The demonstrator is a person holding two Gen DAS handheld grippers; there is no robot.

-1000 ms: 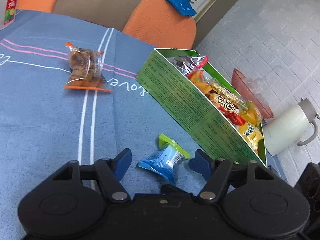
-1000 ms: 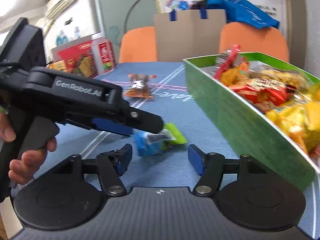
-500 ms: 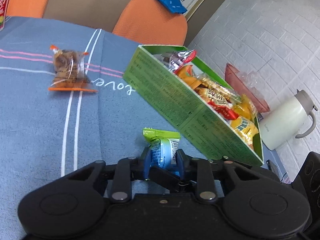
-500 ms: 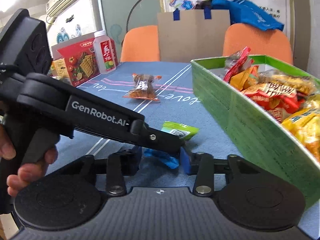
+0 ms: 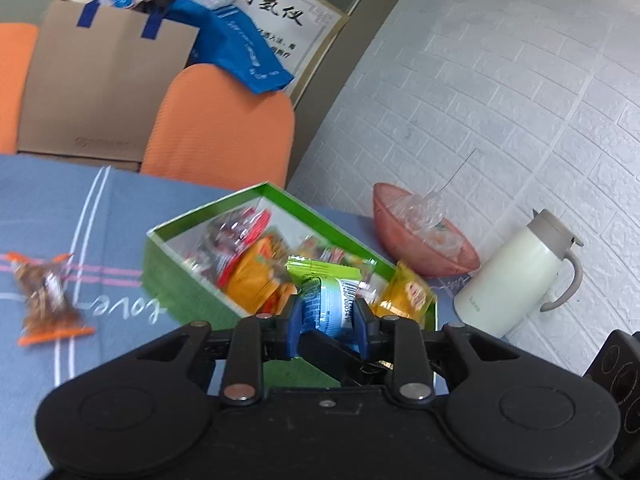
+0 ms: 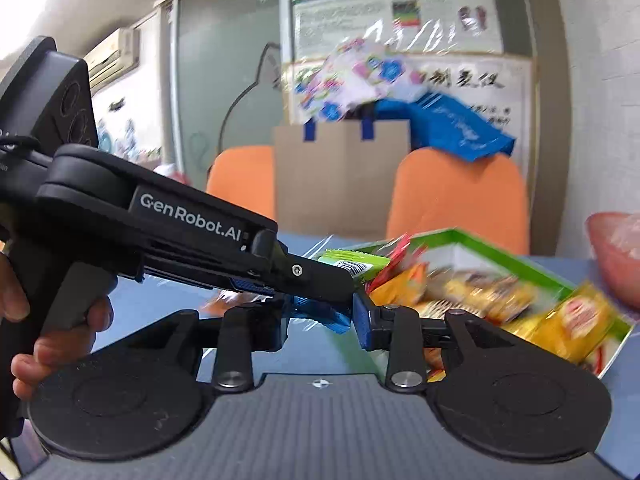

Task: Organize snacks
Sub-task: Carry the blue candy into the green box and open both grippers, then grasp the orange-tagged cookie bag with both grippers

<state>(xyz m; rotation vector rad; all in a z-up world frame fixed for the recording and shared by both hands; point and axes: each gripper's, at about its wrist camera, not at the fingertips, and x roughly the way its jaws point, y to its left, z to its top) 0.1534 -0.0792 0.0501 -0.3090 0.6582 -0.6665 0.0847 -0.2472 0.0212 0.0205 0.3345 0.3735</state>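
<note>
A small blue packet with a green end (image 5: 330, 300) hangs above the tablecloth, in front of the green snack box (image 5: 176, 288). My left gripper (image 5: 328, 320) is shut on its middle. In the right wrist view my right gripper (image 6: 322, 318) is shut on the packet's blue end, while the green end (image 6: 352, 262) sticks up past the left gripper's finger (image 6: 312, 276), which crosses from the left. The box (image 6: 500, 248) holds several red, orange and yellow snack packs. A brown snack in clear wrap with orange ends (image 5: 44, 296) lies on the cloth at the left.
A pink bowl (image 5: 424, 248) and a cream jug (image 5: 516, 280) stand right of the box by the white brick wall. Orange chairs (image 5: 220, 120) and a paper bag (image 5: 100, 88) are behind the table. A hand (image 6: 60, 340) holds the left gripper's handle.
Both grippers went from open around the blue packet on the cloth to shut on it. They have lifted it off the table and tilted up, so the box now sits lower in view.
</note>
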